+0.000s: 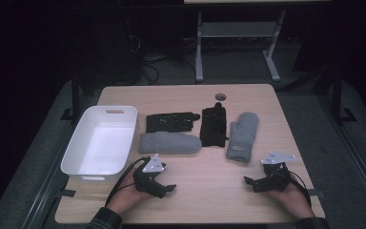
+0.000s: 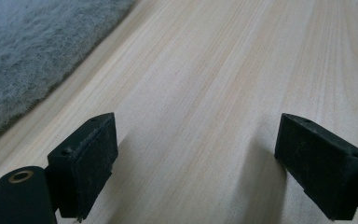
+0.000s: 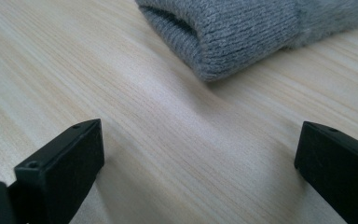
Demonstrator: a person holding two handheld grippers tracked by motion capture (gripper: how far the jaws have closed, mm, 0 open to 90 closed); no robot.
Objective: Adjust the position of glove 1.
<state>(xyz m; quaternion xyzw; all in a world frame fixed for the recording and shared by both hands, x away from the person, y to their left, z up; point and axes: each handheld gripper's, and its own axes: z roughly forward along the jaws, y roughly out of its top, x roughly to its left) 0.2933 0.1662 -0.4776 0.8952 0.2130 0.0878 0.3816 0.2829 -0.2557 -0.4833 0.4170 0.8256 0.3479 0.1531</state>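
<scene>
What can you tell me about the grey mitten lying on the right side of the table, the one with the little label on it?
The grey mitten lies flat on the wooden table, fingertip end pointing away from the person, cuff toward them. It looks fuzzy on the body, with a ribbed knit cuff and a small patch near that cuff. Its thumb juts toward the black glove beside it; whether the two touch I cannot tell. The open right claw rests on the table short of the cuff, not touching it.

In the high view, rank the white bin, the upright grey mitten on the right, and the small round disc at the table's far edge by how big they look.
1. White bin, clearly largest.
2. Grey mitten.
3. Round disc, by far the smallest; it lies farthest from the camera, though that hardly changes its rank.
</scene>
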